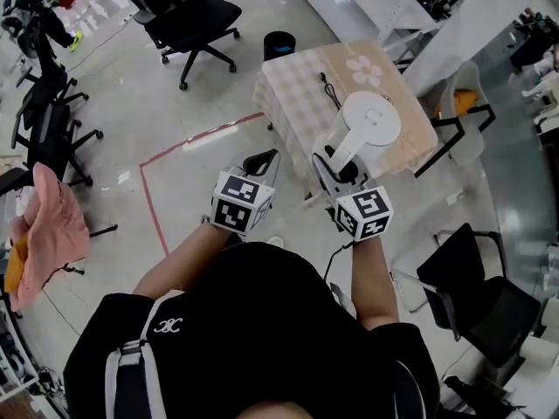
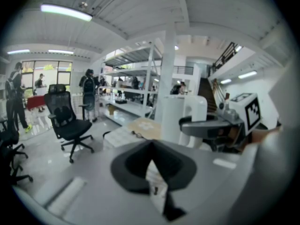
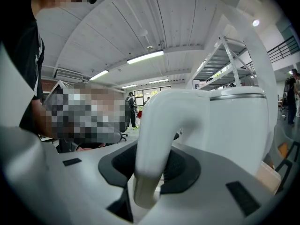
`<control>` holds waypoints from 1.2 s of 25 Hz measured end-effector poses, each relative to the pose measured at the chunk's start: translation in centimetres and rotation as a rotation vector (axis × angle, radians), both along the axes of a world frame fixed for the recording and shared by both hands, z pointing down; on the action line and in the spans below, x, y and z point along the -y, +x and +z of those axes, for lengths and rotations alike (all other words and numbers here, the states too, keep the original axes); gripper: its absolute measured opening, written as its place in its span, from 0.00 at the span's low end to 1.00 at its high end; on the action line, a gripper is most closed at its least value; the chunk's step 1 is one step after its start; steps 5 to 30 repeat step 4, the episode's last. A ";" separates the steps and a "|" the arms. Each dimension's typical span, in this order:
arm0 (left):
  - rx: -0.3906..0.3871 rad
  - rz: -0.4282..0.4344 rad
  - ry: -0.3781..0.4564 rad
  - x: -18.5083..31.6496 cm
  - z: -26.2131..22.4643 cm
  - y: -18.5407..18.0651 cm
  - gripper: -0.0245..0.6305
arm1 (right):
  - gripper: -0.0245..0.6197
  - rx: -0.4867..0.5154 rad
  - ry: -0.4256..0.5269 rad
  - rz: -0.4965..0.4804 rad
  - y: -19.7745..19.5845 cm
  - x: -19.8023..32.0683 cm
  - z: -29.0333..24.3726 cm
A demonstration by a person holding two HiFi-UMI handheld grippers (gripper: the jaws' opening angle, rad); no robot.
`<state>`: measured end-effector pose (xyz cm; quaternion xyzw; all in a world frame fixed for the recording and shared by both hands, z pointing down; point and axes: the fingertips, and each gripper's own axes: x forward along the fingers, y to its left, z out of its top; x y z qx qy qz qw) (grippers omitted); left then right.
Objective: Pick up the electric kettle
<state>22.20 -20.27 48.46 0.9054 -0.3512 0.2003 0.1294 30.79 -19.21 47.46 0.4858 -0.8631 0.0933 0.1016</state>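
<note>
Nearest the lens in the right gripper view, the curved white plastic handle (image 3: 157, 139) of the white electric kettle (image 3: 236, 125) fills the centre. The right gripper (image 3: 154, 172) is clamped on it, a dark pad pressing each side. The head view puts the kettle (image 1: 367, 125) centre-right, over the near edge of the small table with a checked beige cloth (image 1: 297, 94); I cannot tell whether its base touches the cloth. The left gripper (image 1: 262, 166) hangs to its left, empty, jaw tips together. The kettle looks rigid and smooth, and likely heavy if filled, so the handle seems the soundest hold, taken high to limit swing. Only the left gripper view shows that grip side-on; only the head view shows the table and the round lid (image 1: 371, 112).
</note>
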 end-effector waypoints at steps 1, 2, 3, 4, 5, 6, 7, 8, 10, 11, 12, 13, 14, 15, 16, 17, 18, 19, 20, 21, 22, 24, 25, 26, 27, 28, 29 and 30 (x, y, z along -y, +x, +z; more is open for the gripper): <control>0.000 0.002 0.001 0.0 -0.1 0.1 0.04 | 0.21 -0.001 0.000 0.004 0.2 0.1 0.0; 0.000 0.004 0.003 0.0 -0.1 0.3 0.04 | 0.21 -0.001 -0.002 0.008 0.4 0.1 0.0; 0.000 0.005 0.004 0.0 -0.1 0.4 0.04 | 0.21 -0.001 -0.005 0.012 0.6 0.2 0.1; 0.000 0.007 0.005 0.1 -0.2 0.5 0.04 | 0.21 -0.001 -0.007 0.017 0.9 0.3 0.1; 0.000 0.007 0.005 0.1 -0.2 0.5 0.04 | 0.21 -0.001 -0.007 0.017 0.9 0.3 0.1; 0.000 0.007 0.005 0.1 -0.2 0.5 0.04 | 0.21 -0.001 -0.007 0.017 0.9 0.3 0.1; 0.000 0.007 0.005 0.1 -0.2 0.5 0.04 | 0.21 -0.001 -0.007 0.017 0.9 0.3 0.1; 0.000 0.007 0.005 0.1 -0.2 0.5 0.04 | 0.21 -0.001 -0.007 0.017 0.9 0.3 0.1; 0.000 0.007 0.005 0.1 -0.2 0.5 0.04 | 0.21 -0.001 -0.007 0.017 0.9 0.3 0.1; 0.000 0.007 0.005 0.1 -0.2 0.5 0.04 | 0.21 -0.001 -0.007 0.017 0.9 0.3 0.1; 0.000 0.007 0.005 0.1 -0.2 0.5 0.04 | 0.21 -0.001 -0.007 0.017 0.9 0.3 0.1; 0.000 0.007 0.005 0.1 -0.2 0.5 0.04 | 0.21 -0.001 -0.007 0.017 0.9 0.3 0.1; 0.000 0.007 0.005 0.1 -0.2 0.5 0.04 | 0.21 -0.001 -0.007 0.017 0.9 0.3 0.1; 0.000 0.007 0.005 0.1 -0.2 0.5 0.04 | 0.21 -0.001 -0.007 0.017 0.9 0.3 0.1; 0.000 0.007 0.005 0.1 -0.2 0.5 0.04 | 0.21 -0.001 -0.007 0.017 0.9 0.3 0.1; 0.000 0.007 0.005 0.1 -0.2 0.5 0.04 | 0.21 -0.001 -0.007 0.017 0.9 0.3 0.1; 0.000 0.007 0.005 0.1 -0.2 0.5 0.04 | 0.21 -0.001 -0.007 0.017 0.9 0.3 0.1; 0.000 0.007 0.005 0.1 -0.2 0.5 0.04 | 0.21 -0.001 -0.007 0.017 0.9 0.3 0.1; 0.000 0.007 0.005 0.1 -0.2 0.5 0.04 | 0.21 -0.001 -0.007 0.017 0.9 0.3 0.1; 0.000 0.007 0.005 0.1 -0.2 0.5 0.04 | 0.21 -0.001 -0.007 0.017 0.9 0.3 0.1; 0.000 0.007 0.005 0.1 -0.2 0.5 0.04 | 0.21 -0.001 -0.007 0.017 0.9 0.3 0.1; 0.000 0.007 0.005 0.1 -0.2 0.5 0.04 | 0.21 -0.001 -0.007 0.017 0.9 0.3 0.1; 0.000 0.007 0.005 0.1 -0.2 0.5 0.04 | 0.21 -0.001 -0.007 0.017 0.9 0.3 0.1; 0.000 0.007 0.005 0.1 -0.2 0.5 0.04 | 0.21 -0.001 -0.007 0.017 0.9 0.3 0.1; 0.000 0.007 0.005 0.1 -0.2 0.5 0.04 | 0.21 -0.001 -0.007 0.017 0.9 0.3 0.1; 0.000 0.007 0.005 0.1 -0.2 0.5 0.04 | 0.21 -0.001 -0.007 0.017 0.9 0.3 0.1; 0.000 0.007 0.005 0.1 -0.2 0.5 0.04 | 0.21 -0.001 -0.007 0.017 0.9 0.3 0.1; 0.000 0.007 0.005 0.1 -0.2 0.5 0.04 | 0.21 -0.001 -0.007 0.017 0.9 0.3 0.1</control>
